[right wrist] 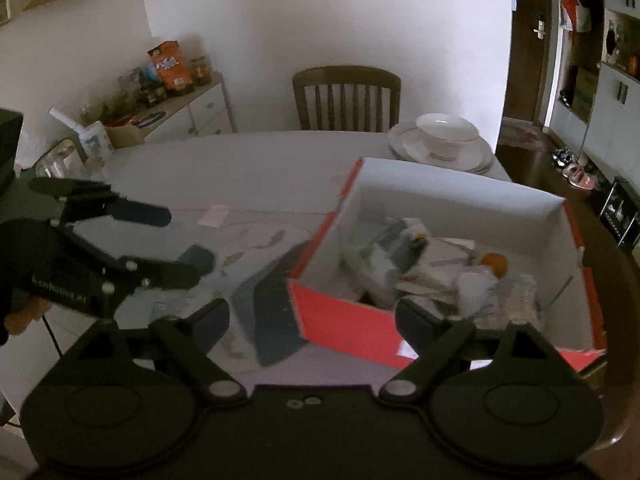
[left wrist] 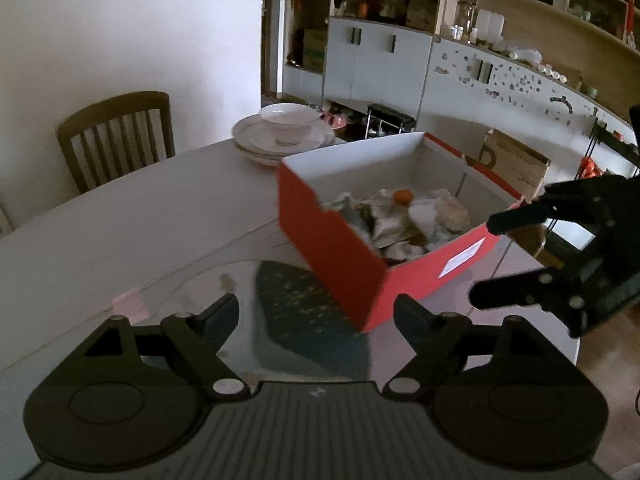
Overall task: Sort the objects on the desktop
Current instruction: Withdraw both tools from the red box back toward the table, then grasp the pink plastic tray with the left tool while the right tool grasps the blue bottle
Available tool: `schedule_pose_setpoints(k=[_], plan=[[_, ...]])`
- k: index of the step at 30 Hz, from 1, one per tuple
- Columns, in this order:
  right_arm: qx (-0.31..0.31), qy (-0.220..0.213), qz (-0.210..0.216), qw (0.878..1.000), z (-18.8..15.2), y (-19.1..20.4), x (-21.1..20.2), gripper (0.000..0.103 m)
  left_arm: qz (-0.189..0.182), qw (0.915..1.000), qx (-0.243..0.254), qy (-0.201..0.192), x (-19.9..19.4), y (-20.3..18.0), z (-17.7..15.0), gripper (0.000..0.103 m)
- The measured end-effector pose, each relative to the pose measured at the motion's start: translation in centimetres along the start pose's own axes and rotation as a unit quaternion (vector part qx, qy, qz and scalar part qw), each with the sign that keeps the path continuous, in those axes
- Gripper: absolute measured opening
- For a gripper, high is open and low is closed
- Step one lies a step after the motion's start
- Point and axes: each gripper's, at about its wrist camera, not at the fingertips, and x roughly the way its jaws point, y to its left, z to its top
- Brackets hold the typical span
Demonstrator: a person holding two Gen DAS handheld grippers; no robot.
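I have the red cardboard box (left wrist: 340,252) sitting near the tabletop (left wrist: 132,216) edge, its thin walls white inside, open-topped, with one corner pointing toward my left gripper (left wrist: 316,310). Inside lies a loose heap of crumpled paper and wrappers (right wrist: 404,264), soft and irregular, with a small round orange thing (right wrist: 495,262) on top. A white label (left wrist: 462,258) is stuck to the box's long outer side.

My left jaws stand wide apart with nothing between the pads; below them I see a dark teal, speckled patch (left wrist: 308,320) under the glossy surface. My right gripper (right wrist: 312,322) is likewise spread wide and empty, one finger over the box's near wall, the other over the bare top.

Beyond the box, stacked glazed white plates (right wrist: 440,150) carry a smooth white bowl (right wrist: 446,132) near the far edge. A small pale pink slip (right wrist: 214,216) lies flat on open surface to the left of the box. A slatted wooden chair (right wrist: 346,98) stands behind the far rim. The stretch left of the box is largely open; on the right the box nearly reaches the edge.
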Motion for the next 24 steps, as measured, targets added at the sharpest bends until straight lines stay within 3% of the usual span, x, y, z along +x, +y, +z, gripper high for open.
schedule_pose_setpoints(k=[4,10,12,24], plan=[[0.009,-0.006,-0.002,1.000,-0.3,2.6,0.6,0.096,0.008,0.9999,0.010,-0.005,-0.8,2.9,-0.6,0.086],[0.020,-0.008,-0.009,1.000,-0.7,6.1,1.7,0.096,0.012,0.9997,0.019,-0.006,-1.2,6.7,-1.2,0.087],[0.023,-0.005,-0.011,1.000,-0.9,7.3,2.2,0.096,0.016,0.9996,0.022,-0.003,-1.0,7.7,-1.6,0.103],[0.035,0.018,-0.026,0.999,-1.7,12.9,5.9,0.096,0.005,0.9976,0.069,0.000,2.5,13.7,-3.1,0.103]])
